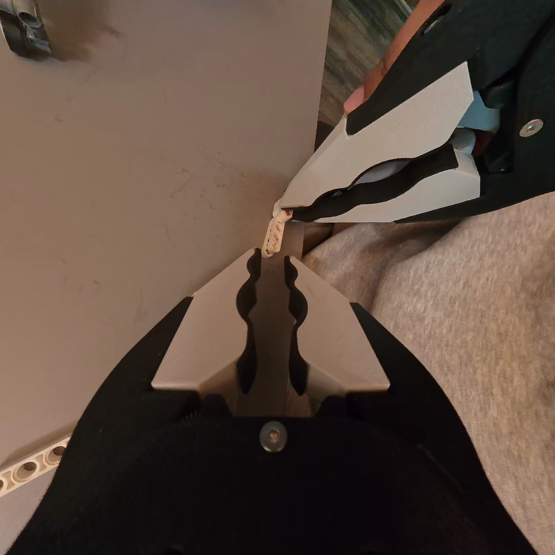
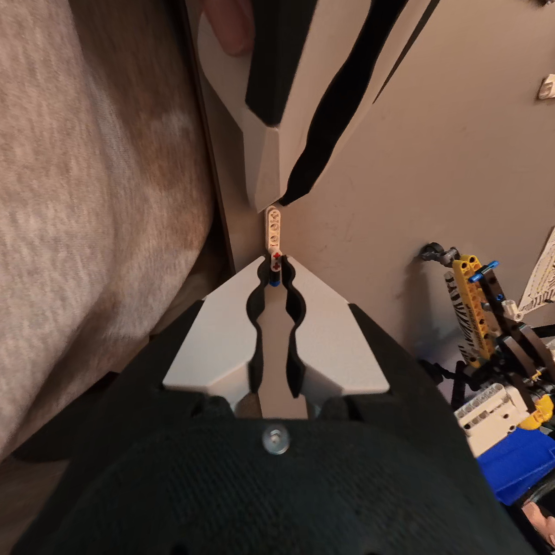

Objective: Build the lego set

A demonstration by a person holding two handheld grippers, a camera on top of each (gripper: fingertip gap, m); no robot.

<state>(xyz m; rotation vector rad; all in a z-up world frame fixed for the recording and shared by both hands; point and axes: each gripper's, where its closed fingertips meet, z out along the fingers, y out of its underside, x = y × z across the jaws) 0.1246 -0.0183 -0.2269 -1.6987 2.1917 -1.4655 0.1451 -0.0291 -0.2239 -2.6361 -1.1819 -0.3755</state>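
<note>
My right gripper (image 2: 274, 258) is shut on a small Lego assembly (image 2: 275, 264): a white piece with red axle ends and a black-and-blue pin. A short white beam with holes (image 2: 274, 228) sticks out of it toward my left gripper (image 2: 277, 204). In the left wrist view my left gripper (image 1: 271, 255) is open, and the free end of the white beam (image 1: 272, 237) sits right at its fingertips, close to the left one. My right gripper (image 1: 285, 211) comes in from the upper right. All of this hangs over the table edge.
A partly built yellow, black, white and blue Lego model (image 2: 495, 345) stands on the beige table (image 2: 420, 180) to the right. A long white beam (image 1: 30, 468) lies at the lower left. Grey cloth (image 1: 450, 330) fills the side beyond the table edge. My left and right fingertips are right by each other.
</note>
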